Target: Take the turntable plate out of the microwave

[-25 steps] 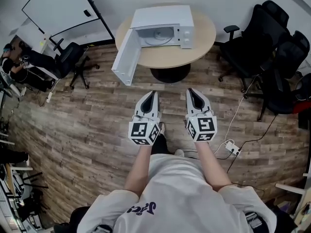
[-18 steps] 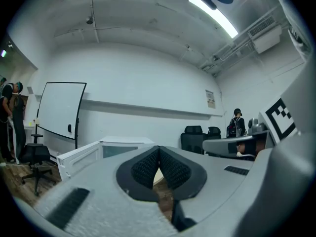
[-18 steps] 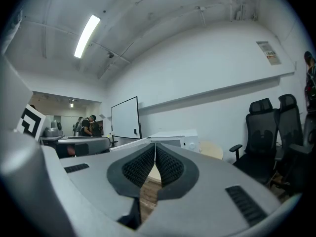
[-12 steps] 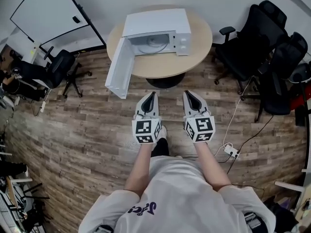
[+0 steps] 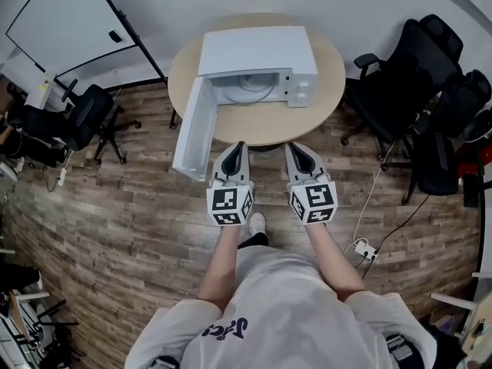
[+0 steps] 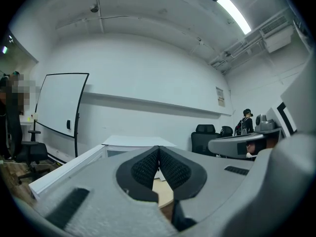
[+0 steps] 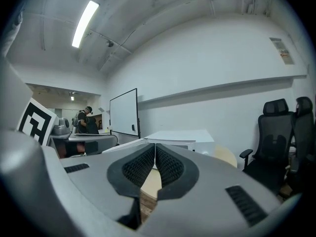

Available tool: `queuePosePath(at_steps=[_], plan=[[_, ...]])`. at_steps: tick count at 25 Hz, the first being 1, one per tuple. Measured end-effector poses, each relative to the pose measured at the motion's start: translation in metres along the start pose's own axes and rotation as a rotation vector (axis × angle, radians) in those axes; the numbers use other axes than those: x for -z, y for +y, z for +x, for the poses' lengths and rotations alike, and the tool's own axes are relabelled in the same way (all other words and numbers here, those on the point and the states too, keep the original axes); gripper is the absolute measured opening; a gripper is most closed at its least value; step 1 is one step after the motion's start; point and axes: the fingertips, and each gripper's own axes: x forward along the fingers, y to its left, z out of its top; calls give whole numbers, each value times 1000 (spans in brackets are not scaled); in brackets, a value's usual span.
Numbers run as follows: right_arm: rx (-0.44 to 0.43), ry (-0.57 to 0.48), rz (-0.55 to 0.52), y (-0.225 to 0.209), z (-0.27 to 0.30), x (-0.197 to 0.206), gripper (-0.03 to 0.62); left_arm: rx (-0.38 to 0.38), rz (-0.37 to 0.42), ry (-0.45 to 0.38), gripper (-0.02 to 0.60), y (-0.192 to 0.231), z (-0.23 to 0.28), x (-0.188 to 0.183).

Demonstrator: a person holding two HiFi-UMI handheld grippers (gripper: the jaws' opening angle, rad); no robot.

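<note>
You're standing in an office — black swivel chairs [image 5: 419, 75] right of the round counter [image 5: 265, 127], a whiteboard [image 5: 60, 23] to its left, plank floor [image 5: 115, 206] beneath.

The left gripper [image 6: 159, 149] fills the lower half, its jaws pressed together with nothing between them. Just past the tips stands the white microwave [image 6: 138, 141], its door [image 6: 66, 168] swung open toward eight o'clock. A strip of the tan table [image 6: 163, 191] shows under the jaws at six o'clock. A whiteboard [image 6: 59, 105] stands at nine o'clock, black office chairs [image 6: 204, 132] at about three, and a ceiling light [image 6: 236, 11] at one o'clock.
</note>
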Motion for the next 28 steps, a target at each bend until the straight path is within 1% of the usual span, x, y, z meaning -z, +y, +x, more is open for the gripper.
queuePosePath(at_steps=[5,9,17,22,25,28], plan=[[5,16,-11,-4,38,-2,20,7,-23,15,15,26,31,6],[28,10,-14,-9,66,-6,20,36,-14,9,15,38,53,3],[23,12,-7,-4,133,1,20,68,3,7,15,73,90,8],[34,37,12,-5,160,13,20,106,-28,28,15,86,118,19],[65,61,37,-19,164,22,20,111,-66,52,15,89,133,27],[83,82,54,-37,171,32,20,103,-79,67,15,92,147,36]])
